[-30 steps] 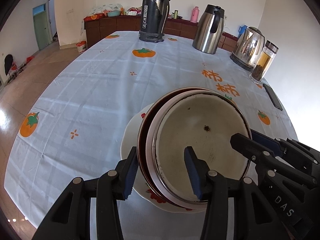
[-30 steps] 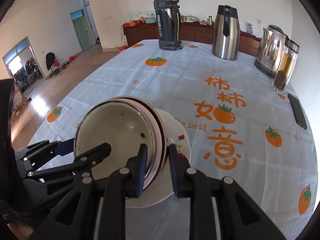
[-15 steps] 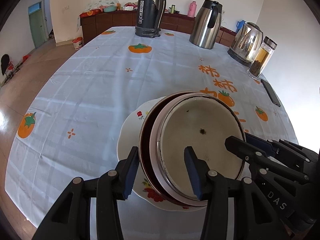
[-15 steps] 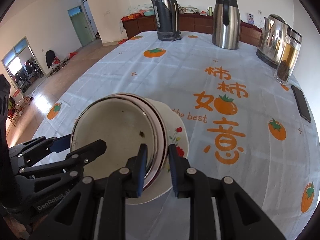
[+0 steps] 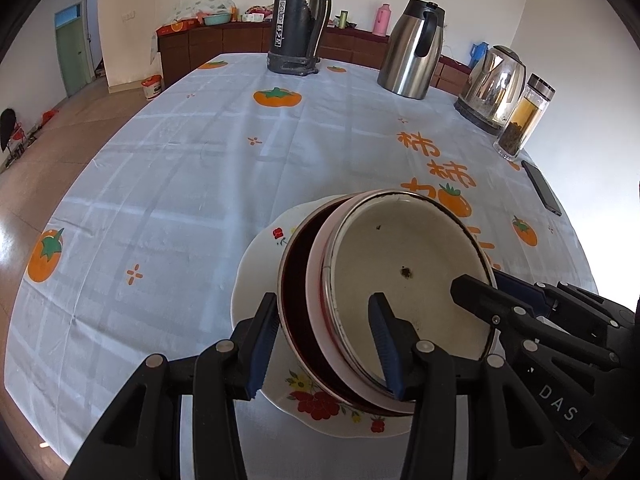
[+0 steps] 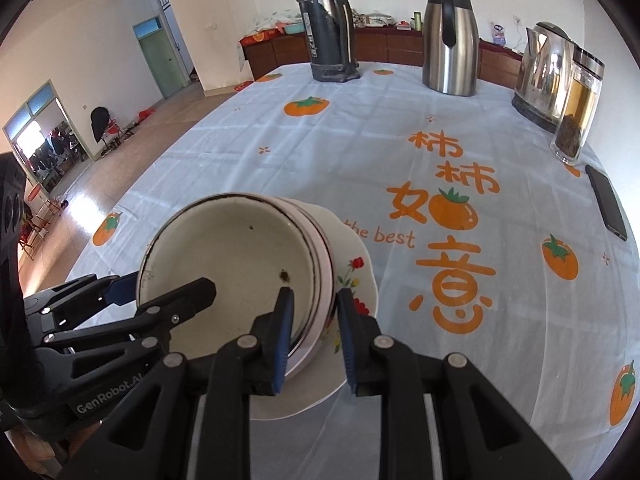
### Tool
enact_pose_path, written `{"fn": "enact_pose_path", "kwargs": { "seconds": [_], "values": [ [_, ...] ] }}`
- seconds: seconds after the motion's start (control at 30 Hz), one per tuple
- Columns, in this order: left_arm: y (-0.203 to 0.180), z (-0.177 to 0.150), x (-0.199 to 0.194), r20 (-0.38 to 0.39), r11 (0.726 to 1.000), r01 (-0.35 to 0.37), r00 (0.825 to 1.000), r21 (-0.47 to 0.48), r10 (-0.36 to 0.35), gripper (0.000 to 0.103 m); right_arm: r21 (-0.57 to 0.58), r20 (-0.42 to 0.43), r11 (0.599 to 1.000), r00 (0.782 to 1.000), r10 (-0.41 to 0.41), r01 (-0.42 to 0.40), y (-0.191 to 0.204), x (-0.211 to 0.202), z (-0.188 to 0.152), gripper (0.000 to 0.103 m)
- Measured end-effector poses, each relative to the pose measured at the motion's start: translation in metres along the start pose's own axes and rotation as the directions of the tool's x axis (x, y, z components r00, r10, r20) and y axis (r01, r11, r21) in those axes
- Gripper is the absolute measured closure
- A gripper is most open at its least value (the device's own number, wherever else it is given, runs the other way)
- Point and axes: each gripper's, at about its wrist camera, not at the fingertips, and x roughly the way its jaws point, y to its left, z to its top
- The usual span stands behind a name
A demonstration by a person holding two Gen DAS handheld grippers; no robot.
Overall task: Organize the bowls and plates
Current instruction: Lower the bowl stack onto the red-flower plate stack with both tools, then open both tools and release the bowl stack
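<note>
- Stack of bowls (image 5: 404, 280) tilted above a white flowered plate (image 5: 256, 280), near the front edge of the counter (image 5: 200, 160).
- Cream bowl (image 6: 232, 264) innermost, with a dark speck inside; pink bowl (image 5: 320, 280) around it; dark red bowl (image 5: 296, 292) outermost.
- Left gripper (image 5: 326, 346) clamped on the stack's left rim: one pad outside the dark red bowl, the other inside the cream bowl.
- Right gripper (image 6: 314, 336) clamped on the stack's right rim, pads close together, one inside the cream bowl and one outside.
- At the far side of the counter: dark flask (image 5: 298, 20), steel jug (image 5: 412, 48), kettle (image 5: 490, 84), glass tea bottle (image 5: 524, 120).
- Black phone (image 6: 606, 202) flat near the right edge.
</note>
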Motion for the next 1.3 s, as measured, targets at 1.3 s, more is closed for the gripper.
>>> {"fn": "enact_pose_path", "kwargs": {
  "seconds": [1.3],
  "values": [
    [0.000, -0.005, 0.000, 0.057, 1.000, -0.002, 0.998, 0.004, 0.002, 0.054, -0.067, 0.067, 0.995, 0.996, -0.066, 0.071, 0.012, -0.002, -0.005, 0.077]
  ]
}}
